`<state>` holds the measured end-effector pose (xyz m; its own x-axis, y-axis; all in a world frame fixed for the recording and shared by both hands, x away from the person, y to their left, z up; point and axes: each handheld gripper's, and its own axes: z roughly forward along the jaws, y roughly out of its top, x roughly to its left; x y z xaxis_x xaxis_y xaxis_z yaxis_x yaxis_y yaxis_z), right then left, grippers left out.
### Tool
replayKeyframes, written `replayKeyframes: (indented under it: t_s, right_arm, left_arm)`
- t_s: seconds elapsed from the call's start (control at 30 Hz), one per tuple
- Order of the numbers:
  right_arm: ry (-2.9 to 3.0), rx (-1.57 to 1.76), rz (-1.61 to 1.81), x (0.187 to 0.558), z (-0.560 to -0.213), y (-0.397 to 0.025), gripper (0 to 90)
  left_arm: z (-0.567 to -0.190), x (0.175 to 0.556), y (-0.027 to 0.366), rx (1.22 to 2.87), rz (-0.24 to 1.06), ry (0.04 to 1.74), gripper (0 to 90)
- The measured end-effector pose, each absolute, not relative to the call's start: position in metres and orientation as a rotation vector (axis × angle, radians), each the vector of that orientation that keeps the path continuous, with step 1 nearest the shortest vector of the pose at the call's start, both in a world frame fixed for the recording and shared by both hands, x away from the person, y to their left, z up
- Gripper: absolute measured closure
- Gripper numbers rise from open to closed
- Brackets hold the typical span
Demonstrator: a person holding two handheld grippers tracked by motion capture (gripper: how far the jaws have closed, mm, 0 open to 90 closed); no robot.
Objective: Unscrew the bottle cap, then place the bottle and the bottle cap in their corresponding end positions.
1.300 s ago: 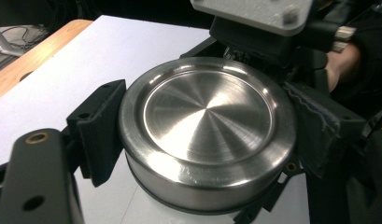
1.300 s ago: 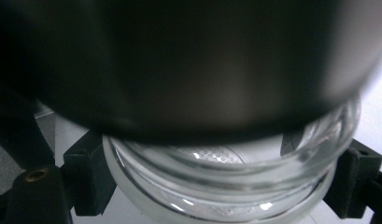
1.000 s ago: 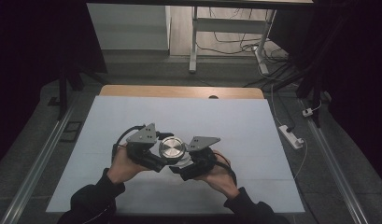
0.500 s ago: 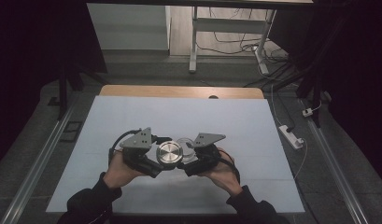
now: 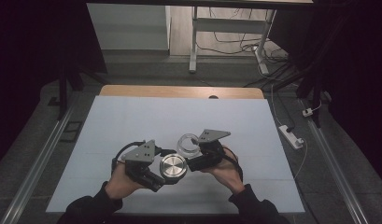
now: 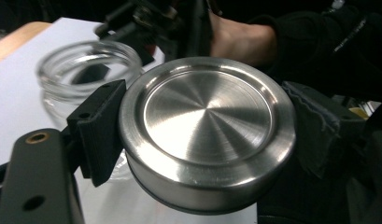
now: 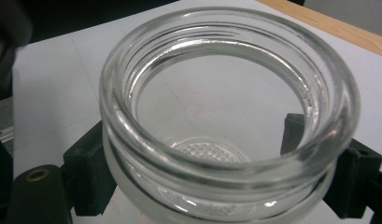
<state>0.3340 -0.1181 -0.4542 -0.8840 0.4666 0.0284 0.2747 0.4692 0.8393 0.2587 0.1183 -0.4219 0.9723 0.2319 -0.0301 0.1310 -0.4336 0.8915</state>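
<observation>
lid (image 6: 207, 126) – between left gripper (image 5: 166, 171) fingers | jar (image 7: 226, 116) – between right gripper (image 5: 191, 151) fingers

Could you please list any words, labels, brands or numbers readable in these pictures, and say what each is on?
None can be read.
The metal lid in the left tool: bare brushed steel.
The glass jar in the right tool: only a dimpled base pattern, no lettering.
</observation>
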Motion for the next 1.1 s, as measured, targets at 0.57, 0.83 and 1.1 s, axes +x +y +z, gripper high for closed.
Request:
replayKeyframes:
  t_s: [0.57,0.83,1.1]
  right_arm:
    - [2.483,0.679,1.367,0.343,-0.453,-0.118,14.4]
    - [2.463,0.710,1.367,0.352,-0.452,-0.119,14.4]
    - [2.459,0.720,1.358,0.363,-0.455,-0.112,14.4]
  left_arm:
    - [-0.450,0.253,0.102,2.067,0.082,0.219,20.0]
    - [-0.461,0.255,0.098,2.078,0.091,0.218,20.0]
    - [-0.471,0.259,0.096,2.091,0.112,0.227,20.0]
